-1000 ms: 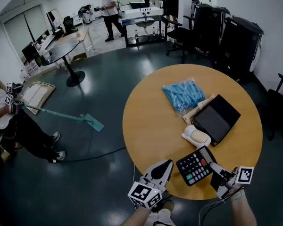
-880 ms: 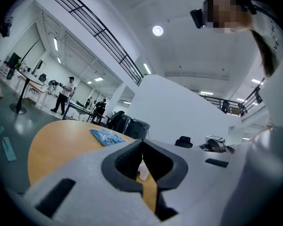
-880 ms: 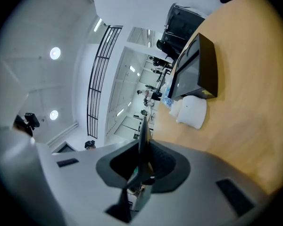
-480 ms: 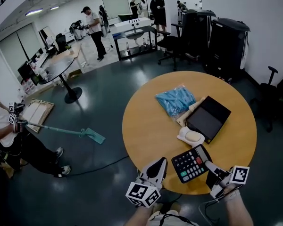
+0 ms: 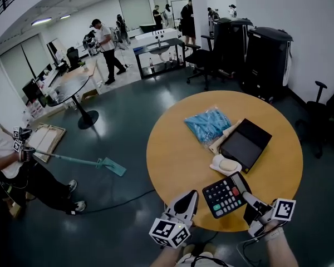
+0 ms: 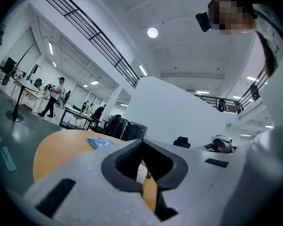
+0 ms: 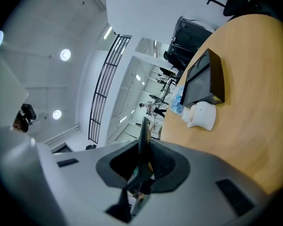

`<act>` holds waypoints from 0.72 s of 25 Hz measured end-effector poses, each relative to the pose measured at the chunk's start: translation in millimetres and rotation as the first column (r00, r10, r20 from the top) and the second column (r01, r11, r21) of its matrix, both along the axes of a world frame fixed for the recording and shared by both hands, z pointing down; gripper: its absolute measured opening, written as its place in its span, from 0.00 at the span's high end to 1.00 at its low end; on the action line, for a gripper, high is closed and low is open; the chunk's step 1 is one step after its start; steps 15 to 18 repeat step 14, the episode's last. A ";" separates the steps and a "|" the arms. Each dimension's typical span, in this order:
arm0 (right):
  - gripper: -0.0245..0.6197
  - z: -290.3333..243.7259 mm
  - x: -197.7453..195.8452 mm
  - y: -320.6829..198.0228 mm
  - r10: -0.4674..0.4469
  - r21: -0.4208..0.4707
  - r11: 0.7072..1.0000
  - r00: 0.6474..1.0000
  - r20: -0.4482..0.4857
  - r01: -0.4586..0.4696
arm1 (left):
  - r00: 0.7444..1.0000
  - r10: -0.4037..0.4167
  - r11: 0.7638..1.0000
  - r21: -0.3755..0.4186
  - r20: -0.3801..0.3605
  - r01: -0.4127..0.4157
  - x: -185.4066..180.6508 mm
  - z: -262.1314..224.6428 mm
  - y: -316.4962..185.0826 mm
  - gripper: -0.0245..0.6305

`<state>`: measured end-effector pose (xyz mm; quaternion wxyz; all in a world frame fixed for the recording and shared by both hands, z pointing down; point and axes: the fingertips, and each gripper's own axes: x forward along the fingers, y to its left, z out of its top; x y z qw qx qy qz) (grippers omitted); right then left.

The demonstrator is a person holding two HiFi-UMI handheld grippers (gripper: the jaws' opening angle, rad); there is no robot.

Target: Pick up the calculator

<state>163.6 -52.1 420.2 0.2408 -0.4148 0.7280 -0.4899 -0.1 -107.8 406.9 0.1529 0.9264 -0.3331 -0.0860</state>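
The calculator (image 5: 227, 195), black with white, red and green keys, hangs over the near edge of the round wooden table (image 5: 178, 149). My right gripper (image 5: 249, 200) is shut on its right edge. The right gripper view shows the calculator (image 7: 144, 140) edge-on as a thin dark blade clamped between the jaws of the right gripper (image 7: 144, 173). To the calculator's left, my left gripper (image 5: 187, 200) holds nothing, and its fingers lie together. The left gripper view shows the left gripper (image 6: 144, 168) with its tips meeting and empty.
On the table lie a blue plastic bag (image 5: 207, 123), a black flat box (image 5: 245, 143), a wooden stick (image 5: 225, 136) and a white object (image 5: 226, 164). Black office chairs (image 5: 267, 49) stand beyond the table. At the left a person holds a green mop (image 5: 108, 164).
Both grippers have risen a little. The calculator has come up with the right gripper, still clamped. The left gripper stays shut and empty beside it.
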 end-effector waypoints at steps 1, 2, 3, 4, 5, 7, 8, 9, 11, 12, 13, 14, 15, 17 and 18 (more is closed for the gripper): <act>0.88 0.0 -0.8 1.2 0.004 0.000 1.000 1.000 0.011 -0.004 | 1.000 0.008 1.000 -0.007 0.003 -0.008 -0.2 1.5 1.2 0.95; 0.88 0.3 -1.9 3.3 0.007 0.000 1.000 1.000 0.023 -0.007 | 1.000 0.016 1.000 -0.017 0.007 -0.016 -0.6 3.5 3.2 0.95; 0.88 1.4 -2.8 6.1 0.009 -0.001 1.000 0.999 0.034 -0.009 | 1.000 0.024 0.999 -0.027 0.012 -0.023 -1.6 5.8 5.5 0.95; 0.88 3.2 -3.6 8.9 0.011 -0.001 1.000 0.999 0.042 -0.011 | 0.999 0.028 0.999 -0.035 0.015 -0.028 -3.1 8.4 7.4 0.95; 0.88 5.5 -4.2 11.2 0.013 0.000 1.000 0.999 0.047 -0.013 | 0.999 0.030 0.999 -0.042 0.017 -0.029 -4.8 10.9 8.5 0.95; 0.88 11.1 -6.1 14.1 0.015 -0.005 1.000 0.998 0.054 -0.014 | 0.999 0.027 0.998 -0.052 0.019 -0.026 -8.6 14.0 8.6 0.95; 0.88 14.2 -7.3 15.2 0.014 -0.011 1.000 0.998 0.056 -0.014 | 1.000 0.024 0.998 -0.055 0.020 -0.023 -10.0 14.4 8.4 0.95; 0.88 16.9 -8.6 16.5 0.013 -0.019 1.000 0.998 0.058 -0.012 | 1.000 0.022 0.998 -0.060 0.022 -0.021 -10.8 14.6 8.7 0.95; 0.88 20.4 -11.7 19.2 0.007 -0.031 0.999 0.998 0.066 -0.005 | 0.999 0.022 0.997 -0.070 0.023 -0.021 -10.1 15.0 10.3 0.95; 0.88 21.7 -13.2 20.4 0.004 -0.035 0.999 0.997 0.072 -0.002 | 0.999 0.024 0.997 -0.074 0.024 -0.022 -9.1 15.2 11.5 0.95; 0.88 22.8 -14.4 21.6 0.002 -0.037 0.999 0.997 0.079 0.001 | 0.999 0.026 0.997 -0.077 0.024 -0.024 -8.0 15.4 12.7 0.95; 0.88 24.0 -15.6 22.7 -0.001 -0.039 0.999 0.996 0.085 0.004 | 0.999 0.028 0.997 -0.079 0.025 -0.026 -6.8 15.6 13.9 0.95; 0.88 24.0 -15.6 22.7 -0.001 -0.039 0.999 0.996 0.085 0.004 | 0.999 0.028 0.997 -0.079 0.025 -0.026 -6.8 15.6 13.9 0.95; 0.88 24.0 -15.6 22.7 -0.001 -0.039 0.999 0.996 0.085 0.004 | 0.999 0.028 0.997 -0.079 0.025 -0.026 -6.8 15.6 13.9 0.95; 0.88 24.0 -15.6 22.7 -0.001 -0.039 0.999 0.996 0.085 0.004 | 0.999 0.028 0.997 -0.079 0.025 -0.026 -6.8 15.6 13.9 0.95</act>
